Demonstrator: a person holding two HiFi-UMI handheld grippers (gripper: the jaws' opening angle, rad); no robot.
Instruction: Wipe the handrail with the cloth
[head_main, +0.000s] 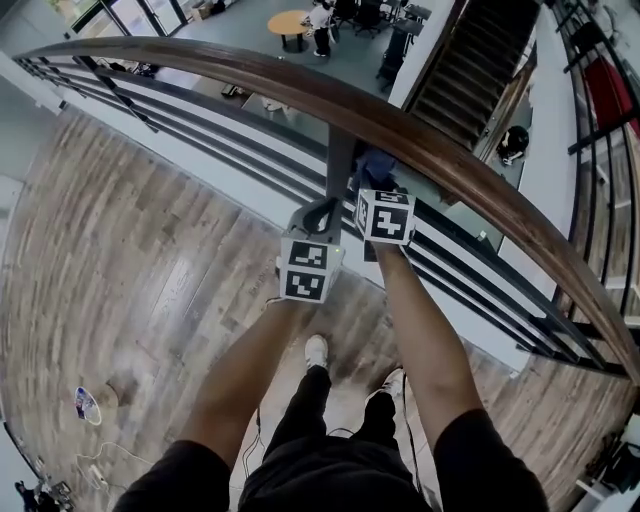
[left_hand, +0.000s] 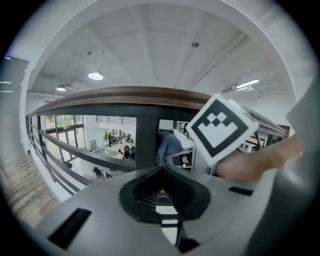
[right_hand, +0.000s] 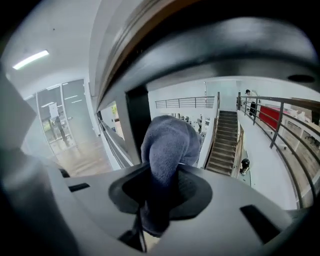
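Observation:
The brown wooden handrail (head_main: 250, 70) curves from the upper left down to the right edge on a dark upright post (head_main: 340, 155). My right gripper (head_main: 375, 185) sits just below the rail beside the post, shut on a blue-grey cloth (head_main: 376, 166). In the right gripper view the cloth (right_hand: 170, 145) bulges out of the jaws, with the handrail (right_hand: 131, 44) close above. My left gripper (head_main: 318, 213) is a little lower and to the left, shut and holding nothing. In the left gripper view the handrail (left_hand: 125, 93) runs across above the post (left_hand: 146, 140), with the cloth (left_hand: 169, 146) beyond.
Dark horizontal bars (head_main: 200, 140) run under the rail. Beyond them is a drop to a lower floor with a staircase (head_main: 470, 60) and a round table (head_main: 290, 22). I stand on wood flooring (head_main: 130, 260); a small object (head_main: 88, 405) lies at the left.

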